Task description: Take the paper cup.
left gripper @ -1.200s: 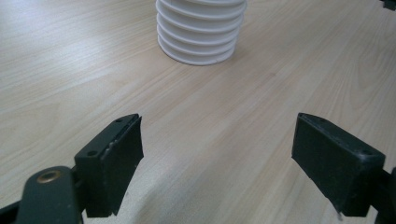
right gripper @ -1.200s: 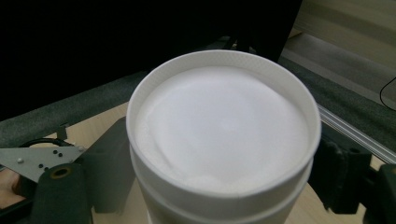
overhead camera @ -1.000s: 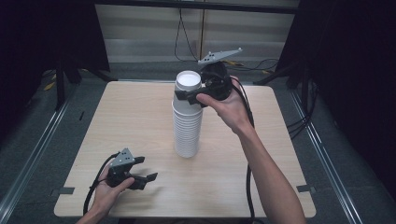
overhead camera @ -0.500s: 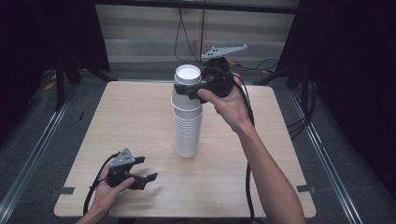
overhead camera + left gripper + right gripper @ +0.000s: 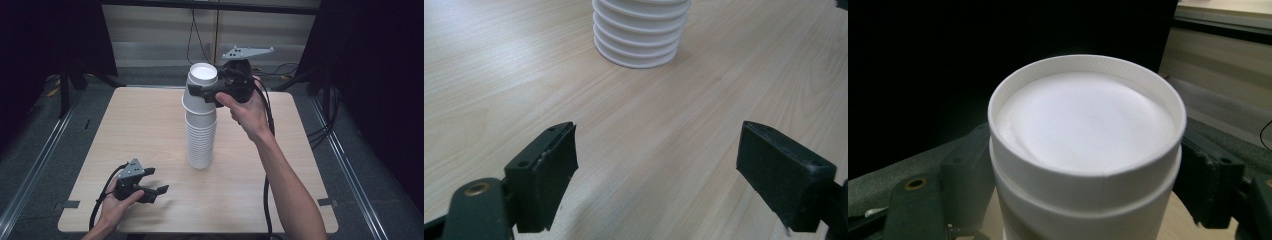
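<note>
Light wooden table point(image 5: 150, 125), rounded corners. Grey carpeted floor point(image 5: 35, 165) with metal rails point(image 5: 30, 170) along both sides. Pale panelled wall point(image 5: 150, 35) behind; black curtains point(image 5: 370, 75) flanking. Cables point(image 5: 192, 30) hanging.

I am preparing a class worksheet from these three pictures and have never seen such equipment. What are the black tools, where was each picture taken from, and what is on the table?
A person sits at a wooden table and holds a hand-operated, two-jaw gripper in each hand; there is no robot arm. The high view looks down from above. The other two come from small cameras riding on each gripper, looking along its jaws.

On the table stands a tall stack of white paper cups, upside down. The right gripper is closed around the top cups of the stack, which sit tilted and raised a little above the rest. The left gripper rests low near the table's front edge, with nothing between its jaws, pointing toward the stack's base.
</note>
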`<state>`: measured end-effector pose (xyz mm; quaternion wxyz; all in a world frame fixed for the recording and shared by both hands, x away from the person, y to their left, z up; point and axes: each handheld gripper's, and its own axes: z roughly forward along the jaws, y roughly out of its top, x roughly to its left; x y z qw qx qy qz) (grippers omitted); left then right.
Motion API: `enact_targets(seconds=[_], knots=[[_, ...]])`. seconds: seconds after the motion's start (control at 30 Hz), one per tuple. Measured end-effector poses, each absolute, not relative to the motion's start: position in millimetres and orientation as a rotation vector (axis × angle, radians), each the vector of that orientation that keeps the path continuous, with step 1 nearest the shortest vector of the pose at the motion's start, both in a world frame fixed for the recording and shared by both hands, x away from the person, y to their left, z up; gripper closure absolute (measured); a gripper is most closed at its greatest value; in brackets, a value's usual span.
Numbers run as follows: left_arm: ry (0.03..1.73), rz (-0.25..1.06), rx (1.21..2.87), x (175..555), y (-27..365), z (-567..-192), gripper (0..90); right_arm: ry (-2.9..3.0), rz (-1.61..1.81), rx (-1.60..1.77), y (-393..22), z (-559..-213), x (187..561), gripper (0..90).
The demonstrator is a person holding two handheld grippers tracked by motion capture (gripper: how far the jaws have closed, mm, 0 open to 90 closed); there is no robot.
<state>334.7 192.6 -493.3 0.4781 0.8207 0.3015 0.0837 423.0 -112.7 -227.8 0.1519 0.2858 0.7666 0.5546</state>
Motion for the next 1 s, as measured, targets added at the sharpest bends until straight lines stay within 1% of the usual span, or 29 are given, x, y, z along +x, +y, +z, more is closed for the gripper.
enact_targets(seconds=[1.0], knots=[[0.745,0.207,1.995,335,193,-493,16.2,2.036,1.739,0.768,-130,-211,412,21.4]])
